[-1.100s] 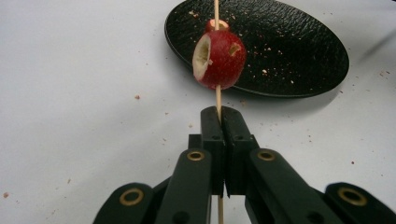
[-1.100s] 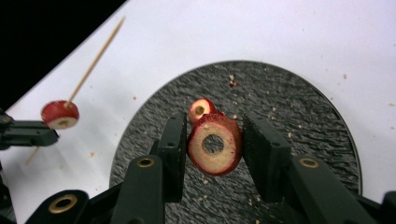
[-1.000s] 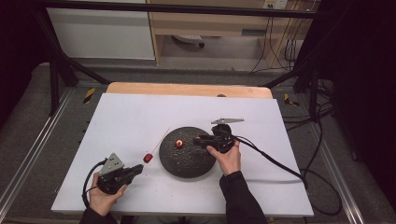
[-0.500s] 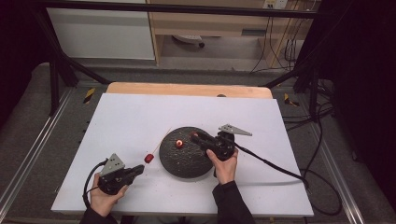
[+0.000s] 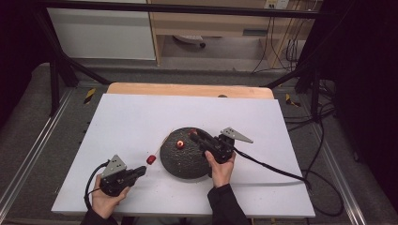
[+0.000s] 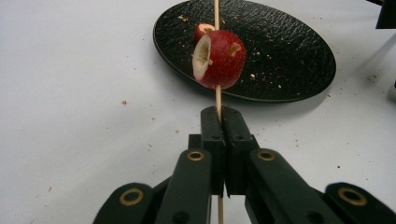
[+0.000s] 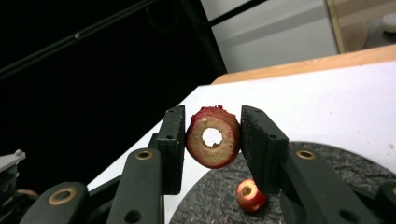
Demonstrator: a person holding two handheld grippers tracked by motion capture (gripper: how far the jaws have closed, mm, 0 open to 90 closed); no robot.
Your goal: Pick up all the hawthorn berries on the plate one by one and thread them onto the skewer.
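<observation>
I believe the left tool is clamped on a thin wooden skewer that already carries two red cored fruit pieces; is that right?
Not quite: the left tool is clamped on the thin wooden skewer, but it carries one red cored fruit piece, as the left gripper view shows. Another piece lies on the black textured plate.

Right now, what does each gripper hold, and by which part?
The left gripper clamps the thin wooden skewer just below its red fruit piece. The right gripper grips a cored red fruit ring by its skin sides.
</observation>
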